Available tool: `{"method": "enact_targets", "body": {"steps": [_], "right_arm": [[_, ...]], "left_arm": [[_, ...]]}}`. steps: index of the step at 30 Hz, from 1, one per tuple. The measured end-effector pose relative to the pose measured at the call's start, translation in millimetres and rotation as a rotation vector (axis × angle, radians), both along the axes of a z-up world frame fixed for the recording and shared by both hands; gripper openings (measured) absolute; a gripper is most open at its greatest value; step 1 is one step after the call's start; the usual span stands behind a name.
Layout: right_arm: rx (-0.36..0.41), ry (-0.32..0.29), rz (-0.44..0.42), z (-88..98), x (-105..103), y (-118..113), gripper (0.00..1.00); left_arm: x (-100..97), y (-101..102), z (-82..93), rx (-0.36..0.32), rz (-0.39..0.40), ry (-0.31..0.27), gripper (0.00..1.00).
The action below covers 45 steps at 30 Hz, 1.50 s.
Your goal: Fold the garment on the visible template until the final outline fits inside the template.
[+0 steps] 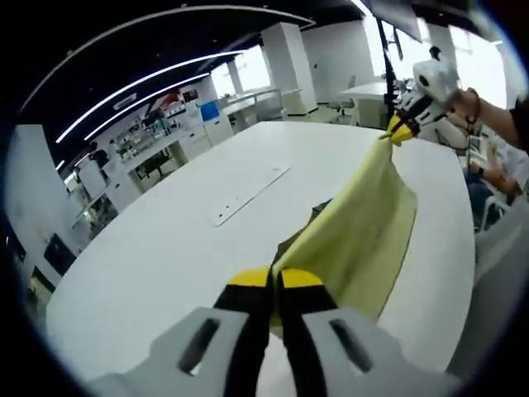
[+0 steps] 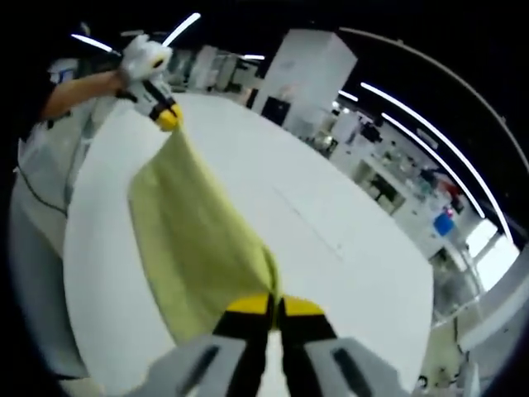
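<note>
Garment (image 1: 364, 223) taut between both clamped tongs, template mostly hidden beneath.

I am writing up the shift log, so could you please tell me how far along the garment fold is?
Early stage. Done: both grippers have a grip, the left gripper and right gripper each shut on an edge of the yellow garment. In hand: the garment is stretched between them above the white table. Left: laying it down and folding; no fold shows yet, and the template cannot be made out.

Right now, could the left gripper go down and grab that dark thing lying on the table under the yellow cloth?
Probably not yet. The left gripper is shut on the yellow garment, stretched to the right gripper. That cloth hangs over the dark piece on the white table.
</note>
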State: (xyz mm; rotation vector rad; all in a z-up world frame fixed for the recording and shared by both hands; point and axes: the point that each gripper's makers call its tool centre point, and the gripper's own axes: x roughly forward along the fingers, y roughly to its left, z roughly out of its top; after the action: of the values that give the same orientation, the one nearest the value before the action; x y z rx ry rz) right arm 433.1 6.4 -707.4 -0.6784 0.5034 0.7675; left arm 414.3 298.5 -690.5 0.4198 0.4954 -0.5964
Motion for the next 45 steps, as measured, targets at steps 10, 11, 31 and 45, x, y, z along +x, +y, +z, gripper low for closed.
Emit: {"method": "enact_targets", "body": {"steps": [10, 11, 31, 45], "right_arm": [[-0.065, 0.037, -0.035, -43.7, 27, 5, 0.00], [-0.055, 0.053, -0.040, -48.6, 30, 6, 0.00], [-0.013, 0.165, -0.073, -111.1, 71, 16, 0.00], [0.008, 0.216, -0.092, -128.7, 76, 10, 0.05]], "left_arm": [[36.9, 7, -47.2, -0.026, 0.032, 0.078, 0.00], [38.1, 8, -51.0, -0.030, 0.040, 0.090, 0.00], [63.7, 18, -135.4, -0.049, 0.074, 0.215, 0.00], [73.0, 29, -145.8, -0.090, 0.118, 0.207, 0.05]]}}
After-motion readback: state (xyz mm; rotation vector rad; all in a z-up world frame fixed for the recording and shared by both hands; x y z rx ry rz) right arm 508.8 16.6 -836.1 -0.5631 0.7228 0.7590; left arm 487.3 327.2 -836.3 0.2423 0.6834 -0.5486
